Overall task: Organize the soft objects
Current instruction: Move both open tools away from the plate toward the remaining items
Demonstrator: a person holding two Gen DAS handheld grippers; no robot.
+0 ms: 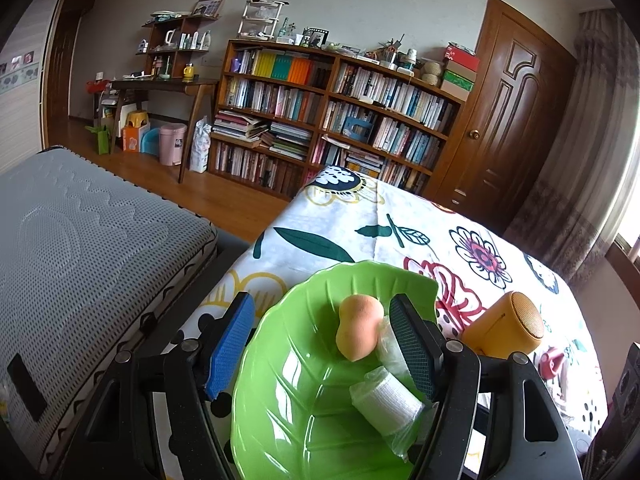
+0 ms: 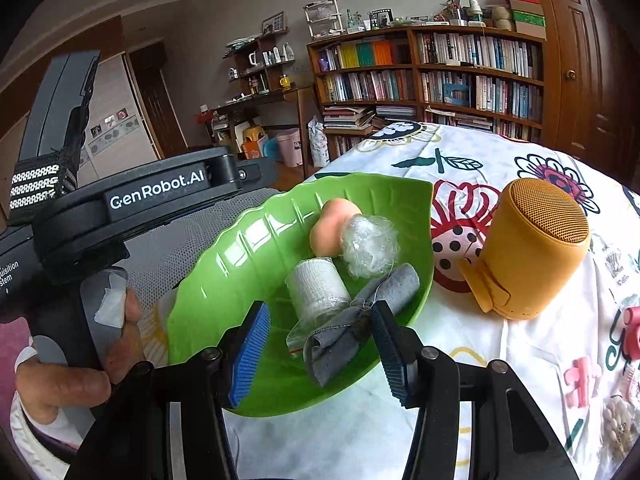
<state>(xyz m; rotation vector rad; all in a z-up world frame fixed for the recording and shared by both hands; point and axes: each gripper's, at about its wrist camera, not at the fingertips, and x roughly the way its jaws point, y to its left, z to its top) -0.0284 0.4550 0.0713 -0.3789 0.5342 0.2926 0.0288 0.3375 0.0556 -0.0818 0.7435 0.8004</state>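
Grey cloth [image 2: 352, 324] crumpled between spread right gripper [image 2: 320, 352] fingers; green dish [image 2: 224, 280]

The leaf-shaped dish [image 2: 224, 280] sits on the table [image 2: 500, 360] near its left edge, with the speaker [image 2: 532, 248] lying on its side just to the right of it. In the dish, the sponge [image 2: 332, 226] lies farthest back, touching the plastic ball [image 2: 370, 246] to its right; the bandage roll [image 2: 318, 290] lies in front of them, and the folded cloth [image 2: 352, 324] lies nearest, beside the roll. Behind the table stands the bookshelf [image 1: 340, 120], and the mattress [image 1: 80, 248] lies to the left.
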